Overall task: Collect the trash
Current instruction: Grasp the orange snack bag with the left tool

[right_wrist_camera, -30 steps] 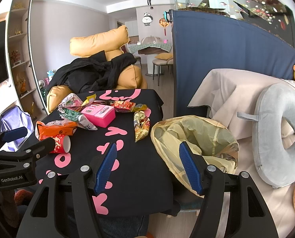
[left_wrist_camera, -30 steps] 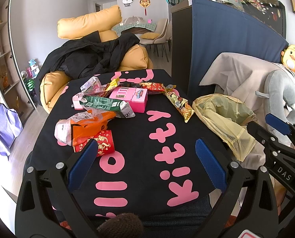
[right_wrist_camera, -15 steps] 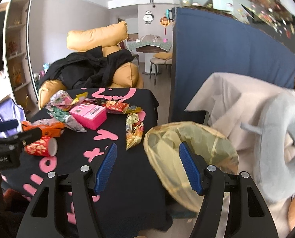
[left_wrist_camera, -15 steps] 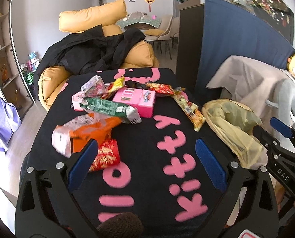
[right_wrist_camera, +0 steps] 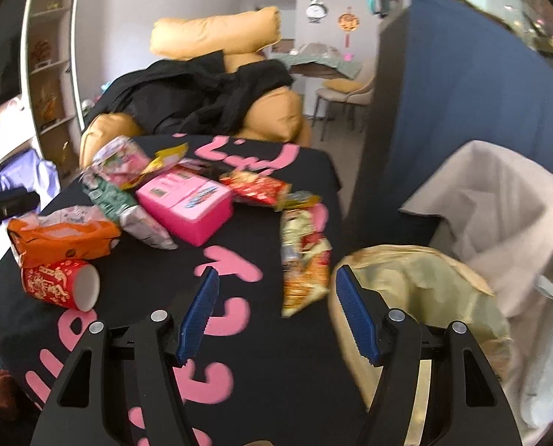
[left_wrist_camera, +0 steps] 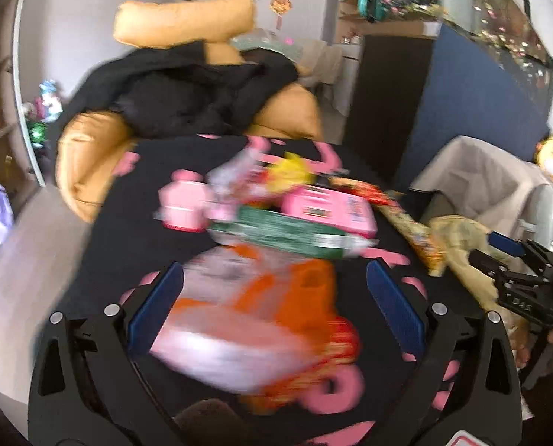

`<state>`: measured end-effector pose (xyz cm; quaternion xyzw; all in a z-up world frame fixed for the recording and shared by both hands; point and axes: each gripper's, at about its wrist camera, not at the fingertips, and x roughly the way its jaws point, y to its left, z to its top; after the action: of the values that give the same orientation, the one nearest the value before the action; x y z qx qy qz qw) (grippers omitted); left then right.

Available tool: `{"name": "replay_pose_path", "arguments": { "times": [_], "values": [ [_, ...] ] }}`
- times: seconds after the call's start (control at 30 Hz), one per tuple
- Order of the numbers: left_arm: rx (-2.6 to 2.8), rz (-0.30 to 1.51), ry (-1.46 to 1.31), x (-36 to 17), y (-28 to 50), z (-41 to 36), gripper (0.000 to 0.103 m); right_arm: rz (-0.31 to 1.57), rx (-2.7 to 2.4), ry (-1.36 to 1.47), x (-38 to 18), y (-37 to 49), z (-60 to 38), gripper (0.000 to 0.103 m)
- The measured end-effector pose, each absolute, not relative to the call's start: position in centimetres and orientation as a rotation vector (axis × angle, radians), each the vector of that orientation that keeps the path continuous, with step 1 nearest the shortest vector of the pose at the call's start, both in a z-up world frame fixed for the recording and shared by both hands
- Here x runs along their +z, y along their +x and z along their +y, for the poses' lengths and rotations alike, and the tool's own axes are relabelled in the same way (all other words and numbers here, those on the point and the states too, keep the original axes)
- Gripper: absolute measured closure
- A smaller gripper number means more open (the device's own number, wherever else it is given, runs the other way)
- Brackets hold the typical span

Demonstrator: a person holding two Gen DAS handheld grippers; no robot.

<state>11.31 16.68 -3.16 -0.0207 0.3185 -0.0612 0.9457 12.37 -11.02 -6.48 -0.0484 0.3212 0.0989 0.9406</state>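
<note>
Trash lies on a black table cover with pink letters [right_wrist_camera: 276, 334]. An orange and clear wrapper [left_wrist_camera: 254, 312] [right_wrist_camera: 61, 236] sits between the fingers of my open left gripper [left_wrist_camera: 274, 308], close and blurred. A red paper cup [right_wrist_camera: 59, 284] lies on its side beside it. A green wrapper [left_wrist_camera: 287, 234], a pink box [right_wrist_camera: 187, 204], a red snack bag [right_wrist_camera: 258, 186] and a long yellow snack bag [right_wrist_camera: 302, 260] lie further back. My right gripper [right_wrist_camera: 276, 312] is open and empty, just left of a yellow trash bag [right_wrist_camera: 417, 297] at the table's right edge.
An orange beanbag sofa [right_wrist_camera: 217, 37] with black clothing [right_wrist_camera: 202, 93] stands behind the table. A dark blue partition [right_wrist_camera: 462, 93] rises on the right. A beige covered chair [right_wrist_camera: 499, 204] stands beside the trash bag. Shelves [right_wrist_camera: 49, 74] line the left wall.
My left gripper has moved forward over the table until the orange wrapper lies between its fingers. My right gripper has moved left and forward, closer to the long yellow snack bag.
</note>
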Motion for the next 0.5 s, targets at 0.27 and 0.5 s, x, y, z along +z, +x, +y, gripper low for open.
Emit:
{"name": "replay_pose_path", "arguments": {
  "times": [0.27, 0.5],
  "values": [
    [-0.137, 0.822, -0.285, -6.2, 13.1, 23.8, 0.02, 0.745, 0.299, -0.122, -9.1, 13.2, -6.7, 0.041],
    [-0.251, 0.935, -0.438, -9.5, 14.1, 23.6, 0.032, 0.769, 0.322, -0.156, -9.8, 12.4, -5.6, 0.041]
  ]
}}
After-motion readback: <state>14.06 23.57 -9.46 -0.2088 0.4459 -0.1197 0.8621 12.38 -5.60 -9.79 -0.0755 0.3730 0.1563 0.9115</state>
